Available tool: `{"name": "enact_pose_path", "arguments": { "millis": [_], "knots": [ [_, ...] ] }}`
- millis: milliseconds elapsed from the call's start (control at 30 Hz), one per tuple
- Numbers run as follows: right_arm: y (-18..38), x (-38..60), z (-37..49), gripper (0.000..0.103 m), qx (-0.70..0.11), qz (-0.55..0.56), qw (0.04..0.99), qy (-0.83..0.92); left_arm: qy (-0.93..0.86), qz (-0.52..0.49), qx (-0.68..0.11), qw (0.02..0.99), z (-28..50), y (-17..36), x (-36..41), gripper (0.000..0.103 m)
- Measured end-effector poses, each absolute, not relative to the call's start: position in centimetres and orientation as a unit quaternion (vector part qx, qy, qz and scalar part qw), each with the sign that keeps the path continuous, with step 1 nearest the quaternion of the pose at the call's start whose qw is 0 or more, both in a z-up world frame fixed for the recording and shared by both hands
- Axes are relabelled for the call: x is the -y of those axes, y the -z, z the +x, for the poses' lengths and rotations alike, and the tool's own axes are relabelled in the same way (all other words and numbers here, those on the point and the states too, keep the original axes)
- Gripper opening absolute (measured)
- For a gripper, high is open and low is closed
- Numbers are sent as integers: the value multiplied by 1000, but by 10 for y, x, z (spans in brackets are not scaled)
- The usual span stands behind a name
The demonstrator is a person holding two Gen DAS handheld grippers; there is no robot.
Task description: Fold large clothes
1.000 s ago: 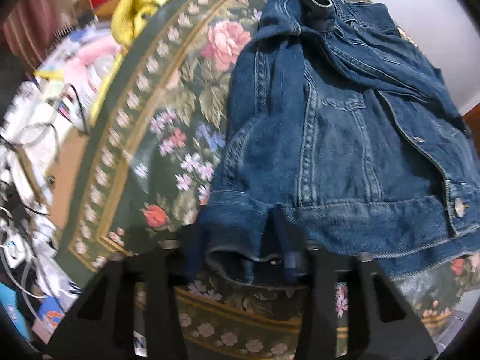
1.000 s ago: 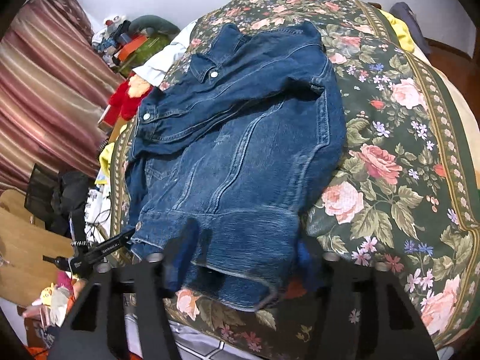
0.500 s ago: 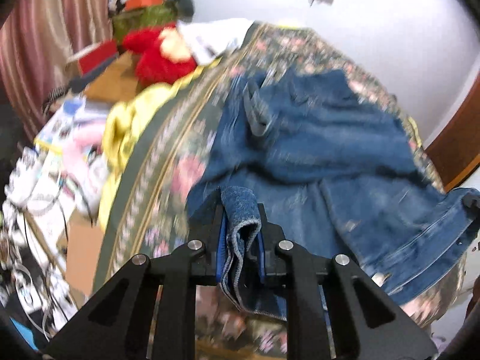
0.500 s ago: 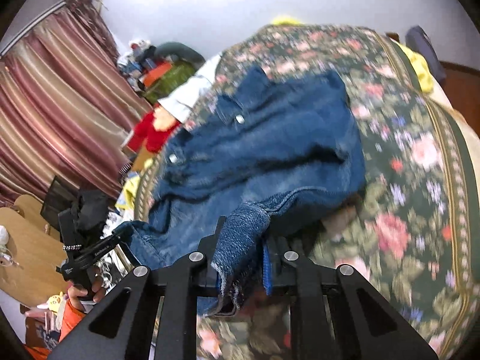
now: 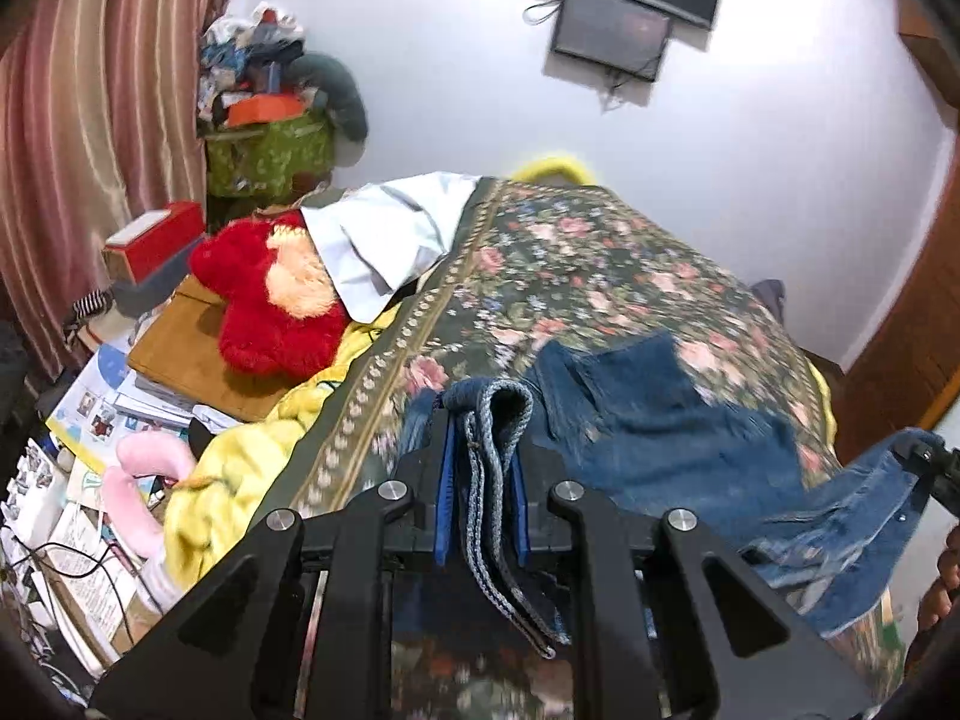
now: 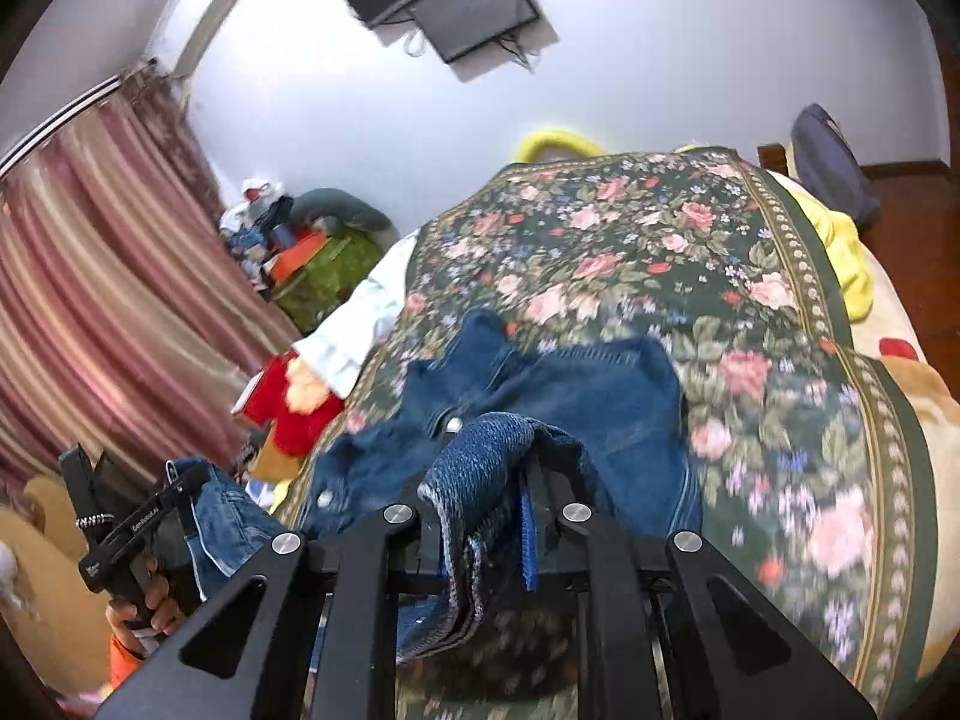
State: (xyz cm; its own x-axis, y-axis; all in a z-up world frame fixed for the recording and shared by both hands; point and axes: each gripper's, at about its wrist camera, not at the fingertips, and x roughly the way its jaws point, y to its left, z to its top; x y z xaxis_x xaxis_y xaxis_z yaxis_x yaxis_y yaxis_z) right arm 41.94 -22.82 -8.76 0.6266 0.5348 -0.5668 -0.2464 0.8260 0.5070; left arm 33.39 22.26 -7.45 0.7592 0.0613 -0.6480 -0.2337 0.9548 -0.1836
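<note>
A blue denim jacket [image 5: 654, 420] lies on a floral bedspread [image 5: 588, 264], its near hem lifted off the bed. My left gripper [image 5: 480, 480] is shut on the jacket's hem, a folded band of denim pinched between its blue pads. My right gripper [image 6: 486, 510] is shut on the hem's other corner. The jacket [image 6: 576, 384] hangs between both grippers, its collar end resting on the bedspread [image 6: 660, 240]. The left gripper also shows at the left of the right wrist view [image 6: 174, 486], and the right gripper at the right edge of the left wrist view [image 5: 918, 450].
A red plush toy [image 5: 270, 300], a white cloth [image 5: 384, 228], a yellow blanket [image 5: 240, 480] and papers lie left of the bed. Striped curtains [image 6: 90, 276] hang at left. A screen [image 5: 612, 30] is on the far wall. A wooden door [image 5: 924, 324] is at right.
Both grippers closed on the jacket's hem and lifted it up off the bed. The views tilted upward toward the wall, and the jacket's lower part now hangs raised between the grippers.
</note>
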Motion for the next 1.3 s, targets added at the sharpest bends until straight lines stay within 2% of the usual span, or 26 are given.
{"name": "enact_pose_path", "arguments": {
  "millis": [333, 533, 600, 667, 733, 767, 800, 1000, 1100, 1167, 1300],
  "knots": [
    [147, 194, 543, 14, -419, 149, 881, -160, -134, -140, -420, 887, 449, 164, -250, 16],
    [199, 180, 587, 14, -463, 119, 867, -143, -144, -149, -465, 861, 479, 215, -258, 19],
    [214, 182, 595, 14, -478, 117, 859, -144, -149, -143, -471, 858, 483, 226, -260, 23],
    [221, 188, 598, 14, -484, 126, 852, -157, -149, -128, -469, 861, 484, 229, -258, 26],
    [222, 194, 599, 14, -488, 131, 845, -175, -162, -99, -469, 863, 485, 231, -255, 42],
    [221, 196, 597, 14, -491, 126, 843, -182, -182, -70, -468, 862, 486, 232, -253, 58],
    [220, 197, 595, 14, -494, 120, 841, -188, -186, -60, -467, 862, 485, 234, -253, 63],
    [198, 210, 573, 18, -488, 72, 849, -189, -197, -54, -482, 852, 487, 234, -258, 72],
    [180, 230, 567, 18, -480, 42, 867, -124, -193, -39, -486, 851, 488, 224, -256, 72],
    [167, 243, 561, 18, -470, 7, 879, -83, -189, -21, -478, 858, 483, 208, -250, 72],
    [146, 267, 539, 18, -463, 17, 880, -107, -175, 29, -441, 880, 466, 169, -232, 72]
  ]
}}
